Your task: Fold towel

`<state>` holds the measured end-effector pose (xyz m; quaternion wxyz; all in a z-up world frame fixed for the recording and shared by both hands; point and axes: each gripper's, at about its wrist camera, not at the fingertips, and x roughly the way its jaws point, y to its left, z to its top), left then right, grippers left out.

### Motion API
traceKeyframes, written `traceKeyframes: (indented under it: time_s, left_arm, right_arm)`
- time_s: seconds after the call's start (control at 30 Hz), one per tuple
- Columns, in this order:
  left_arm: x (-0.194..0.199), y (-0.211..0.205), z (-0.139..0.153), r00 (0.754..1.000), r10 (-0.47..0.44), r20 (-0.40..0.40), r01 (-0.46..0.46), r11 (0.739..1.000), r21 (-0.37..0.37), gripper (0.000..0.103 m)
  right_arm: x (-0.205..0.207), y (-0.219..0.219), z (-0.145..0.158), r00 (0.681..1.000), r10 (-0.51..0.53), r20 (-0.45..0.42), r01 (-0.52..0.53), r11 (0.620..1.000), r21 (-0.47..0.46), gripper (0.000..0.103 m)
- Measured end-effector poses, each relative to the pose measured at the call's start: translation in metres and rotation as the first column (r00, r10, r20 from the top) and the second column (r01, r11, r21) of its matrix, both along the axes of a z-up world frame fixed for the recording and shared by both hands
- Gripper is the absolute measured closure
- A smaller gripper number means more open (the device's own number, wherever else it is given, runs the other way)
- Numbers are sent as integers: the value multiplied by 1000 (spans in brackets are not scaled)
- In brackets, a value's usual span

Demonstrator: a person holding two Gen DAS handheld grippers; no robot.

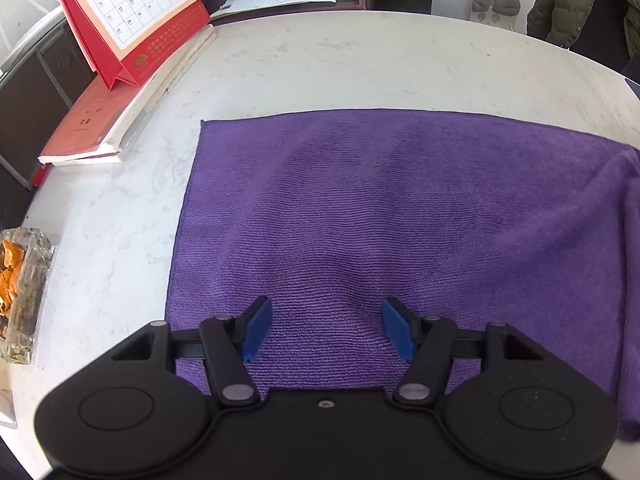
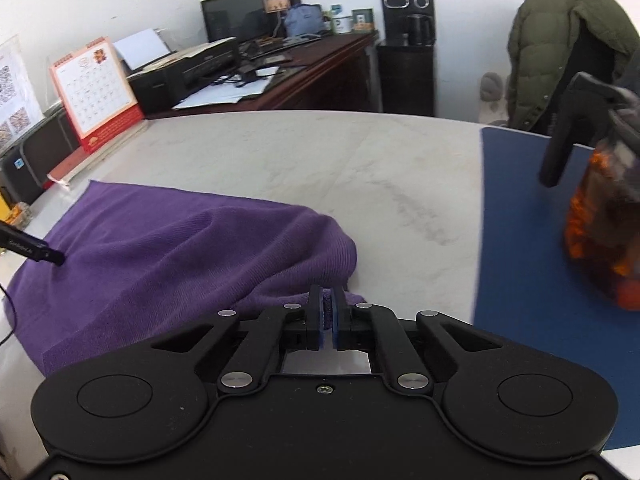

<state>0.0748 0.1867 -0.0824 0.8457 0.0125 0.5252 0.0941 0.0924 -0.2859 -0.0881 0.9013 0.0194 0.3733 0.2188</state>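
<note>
Purple towel (image 2: pixel 168 248) corner pinched in right claw (image 2: pixel 329 312), towel's right edge cropped; left claw (image 1: pixel 326 330) agape.

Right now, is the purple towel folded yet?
Not yet. Done: the right gripper has pinched the towel edge, lifting it off the table. In hand: the left gripper sits open over the near edge. Left: the whole fold.

The left gripper (image 1: pixel 327 330) fills the bottom of its wrist view, angled steeply downward, its blue pads (image 1: pixel 256 328) spread well apart with nothing pinched between them. The right gripper (image 2: pixel 329 312), low and central in its own view, has its jaws clamped together on a fold of purple towel (image 2: pixel 180 248).
</note>
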Motion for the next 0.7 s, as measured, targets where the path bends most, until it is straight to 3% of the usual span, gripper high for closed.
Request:
traceKeyframes:
  time_s: [0.3,0.57,0.7]
  left_arm:
    - [5,-1,1,997,-66,-28,67,998,21,43]
    - [10,3,0,994,-93,-51,96,992,79,43]
    - [12,8,-1,994,-97,-53,101,991,87,43]
  right_arm:
    - [14,-14,0,998,-50,41,54,992,-111,100]
    - [38,-12,-3,996,-12,93,37,962,-269,100]
    - [49,-9,-10,996,3,91,24,954,-300,100]
